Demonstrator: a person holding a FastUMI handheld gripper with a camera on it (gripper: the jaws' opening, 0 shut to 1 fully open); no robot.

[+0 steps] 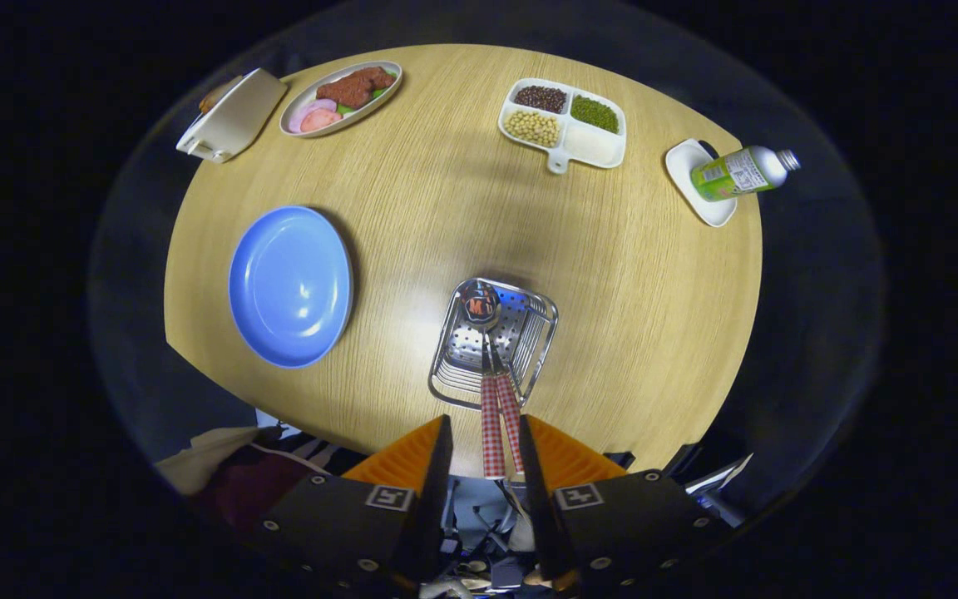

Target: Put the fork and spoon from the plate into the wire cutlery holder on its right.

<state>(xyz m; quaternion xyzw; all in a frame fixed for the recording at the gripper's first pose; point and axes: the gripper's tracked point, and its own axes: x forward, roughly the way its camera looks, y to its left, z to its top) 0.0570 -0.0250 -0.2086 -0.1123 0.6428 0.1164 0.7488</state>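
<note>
A wire cutlery holder [529, 333] stands on the round wooden table [654, 333], to the right of an empty blue plate [290, 285]. A spoon [479, 304] and a second utensil, the fork [513, 420], stand in the holder. Both have red-checked handles that rise toward me. The spoon's bowl rests at the holder's far end; the fork's head is hidden among the wires. My gripper [485, 423] hovers above the holder, open. The two handles run up between its fingers, closer to the right finger [539, 466], with a gap on the left side.
At the table's far side sit a white lidded box [234, 116], an oval dish of food [342, 97] and a divided tray of beans [562, 125]. A green bottle [741, 173] lies on a small white dish [687, 179] at the far right. Clothing and cables lie below the near edge.
</note>
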